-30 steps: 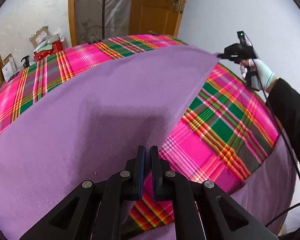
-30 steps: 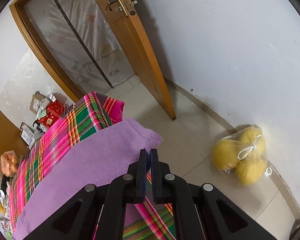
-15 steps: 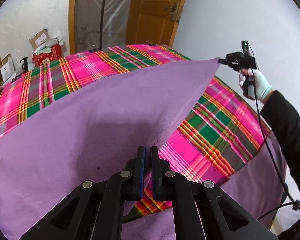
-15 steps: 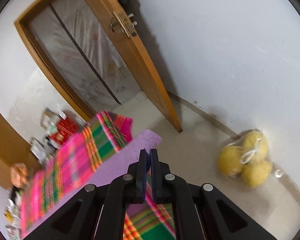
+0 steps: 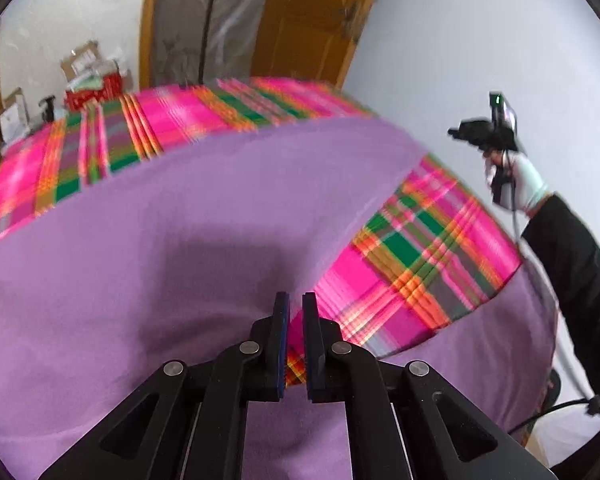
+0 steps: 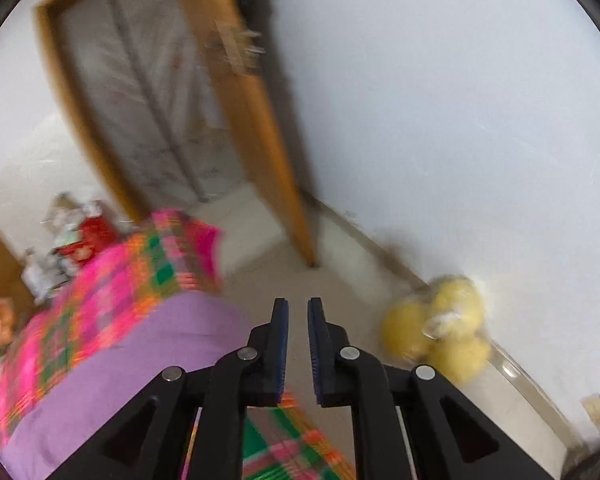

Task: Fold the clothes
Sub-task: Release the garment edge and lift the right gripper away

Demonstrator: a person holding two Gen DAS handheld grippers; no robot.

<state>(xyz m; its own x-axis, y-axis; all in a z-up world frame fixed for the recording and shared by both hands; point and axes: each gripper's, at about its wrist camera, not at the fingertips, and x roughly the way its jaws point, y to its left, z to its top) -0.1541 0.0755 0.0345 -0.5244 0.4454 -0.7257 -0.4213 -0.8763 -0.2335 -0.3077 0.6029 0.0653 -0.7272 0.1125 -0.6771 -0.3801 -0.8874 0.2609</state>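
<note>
Your left gripper (image 5: pixel 296 312) is staying pinched nearly shut at lower centre; your right gripper (image 6: pixel 298 320) is opening, nothing between its jaws, your gloved right hand (image 5: pixel 520 176) gripping its handle.

Purple cloth (image 5: pixel 180 216): spread over pink plaid cover (image 5: pixel 412 256), one fold draped across it. Left gripper (image 5: pixel 295 308): jaws nearly together at the cloth's edge; hold unclear. Right gripper (image 5: pixel 454 133): raised clear of the cloth, in gloved hand (image 5: pixel 520 176), black sleeve (image 5: pixel 572 256). Wooden door (image 5: pixel 308 20) behind.
</note>
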